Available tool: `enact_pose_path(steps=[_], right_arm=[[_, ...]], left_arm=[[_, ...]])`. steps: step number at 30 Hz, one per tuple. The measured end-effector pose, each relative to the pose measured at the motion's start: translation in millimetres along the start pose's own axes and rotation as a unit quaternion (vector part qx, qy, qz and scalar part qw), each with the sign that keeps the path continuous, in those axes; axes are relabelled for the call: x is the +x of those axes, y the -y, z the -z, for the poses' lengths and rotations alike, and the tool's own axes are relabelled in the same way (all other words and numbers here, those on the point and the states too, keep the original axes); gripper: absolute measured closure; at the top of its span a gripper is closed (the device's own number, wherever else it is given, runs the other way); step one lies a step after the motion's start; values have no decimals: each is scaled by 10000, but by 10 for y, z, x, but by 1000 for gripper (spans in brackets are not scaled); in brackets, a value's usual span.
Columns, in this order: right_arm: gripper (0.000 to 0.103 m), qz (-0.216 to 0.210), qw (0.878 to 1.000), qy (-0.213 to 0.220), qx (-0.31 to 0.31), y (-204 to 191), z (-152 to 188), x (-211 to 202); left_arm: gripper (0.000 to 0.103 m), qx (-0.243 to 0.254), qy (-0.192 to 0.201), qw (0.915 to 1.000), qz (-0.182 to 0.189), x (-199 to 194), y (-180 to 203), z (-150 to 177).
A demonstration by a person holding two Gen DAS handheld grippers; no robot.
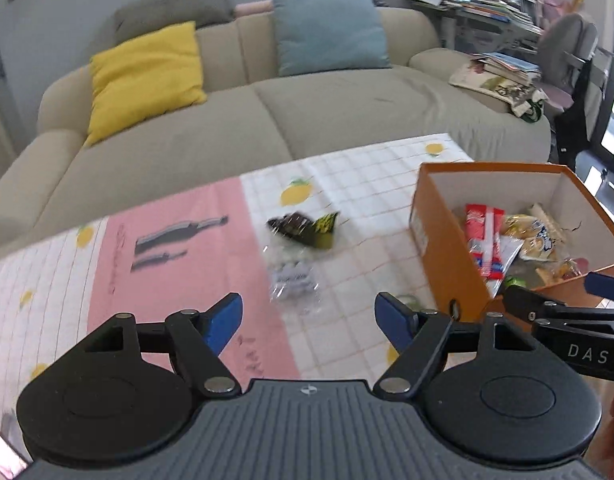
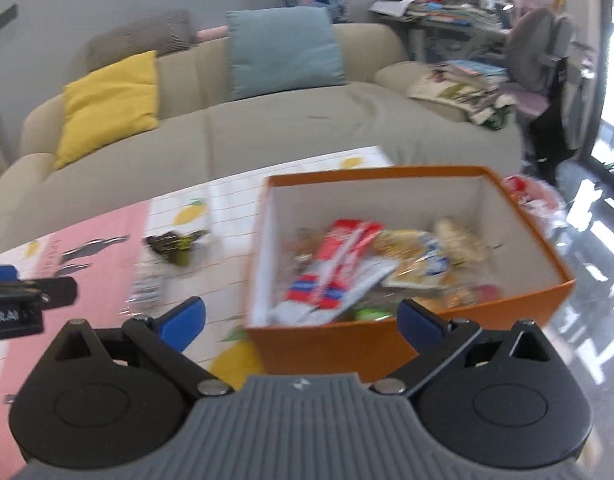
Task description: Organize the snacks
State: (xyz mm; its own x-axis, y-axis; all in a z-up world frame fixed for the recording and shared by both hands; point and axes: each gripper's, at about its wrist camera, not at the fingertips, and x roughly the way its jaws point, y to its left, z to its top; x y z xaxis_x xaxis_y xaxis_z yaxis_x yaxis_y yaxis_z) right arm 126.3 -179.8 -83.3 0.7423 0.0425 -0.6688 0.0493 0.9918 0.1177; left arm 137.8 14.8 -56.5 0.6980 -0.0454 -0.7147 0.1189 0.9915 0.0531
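The open orange cardboard box (image 2: 407, 344), white inside and centre-right in the right wrist view, holds crinkled red-and-white and yellow snack packets (image 2: 339, 272), a black-and-yellow foil packet (image 1: 307, 229) lies on the checked worktop (image 1: 367, 184), and both the left gripper (image 1: 309, 318) and right gripper (image 2: 301, 318) hang with blue fingers (image 1: 227, 320) spread, empty.

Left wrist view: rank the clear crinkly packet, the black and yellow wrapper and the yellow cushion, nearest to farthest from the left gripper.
1. Clear crinkly packet, on the tablecloth just ahead of the left gripper.
2. Black and yellow wrapper, farther along the cloth.
3. Yellow cushion, back on the sofa, left.
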Motion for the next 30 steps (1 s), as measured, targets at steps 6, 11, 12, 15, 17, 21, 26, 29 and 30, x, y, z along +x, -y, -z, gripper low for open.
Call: enact_pose_path(steps=[6, 11, 12, 15, 17, 21, 26, 29, 30], right_arm=[[10, -287, 9976, 10, -628, -445, 174, 4], [13, -536, 9915, 246, -1160, -727, 224, 32], [18, -574, 9902, 260, -1243, -776, 217, 57], [29, -673, 9853, 231, -1551, -925, 176, 196], [30, -752, 9823, 230, -1699, -994, 144, 287], [33, -904, 9799, 72, -1779, -1077, 26, 521], [51, -732, 9816, -320, -1733, -1074, -143, 900], [57, -713, 9828, -400, -1654, -1027, -227, 1061], [62, -727, 9827, -426, -1649, -1011, -250, 1106]], left_arm=[[18, -322, -155, 9994, 4, 2, -353, 249], [22, -716, -182, 9972, 106, 77, -618, 366], [22, -753, -166, 9969, 123, 100, -667, 375], [27, -820, -155, 9963, 226, 185, -794, 369], [27, -856, -141, 9958, 296, 250, -865, 331], [31, -891, -319, 9946, 430, 472, -965, 244], [33, -1108, -692, 9892, 665, 835, -1009, 116], [32, -1046, -810, 9887, 701, 1031, -924, 41], [30, -1065, -852, 9878, 754, 1103, -896, 13]])
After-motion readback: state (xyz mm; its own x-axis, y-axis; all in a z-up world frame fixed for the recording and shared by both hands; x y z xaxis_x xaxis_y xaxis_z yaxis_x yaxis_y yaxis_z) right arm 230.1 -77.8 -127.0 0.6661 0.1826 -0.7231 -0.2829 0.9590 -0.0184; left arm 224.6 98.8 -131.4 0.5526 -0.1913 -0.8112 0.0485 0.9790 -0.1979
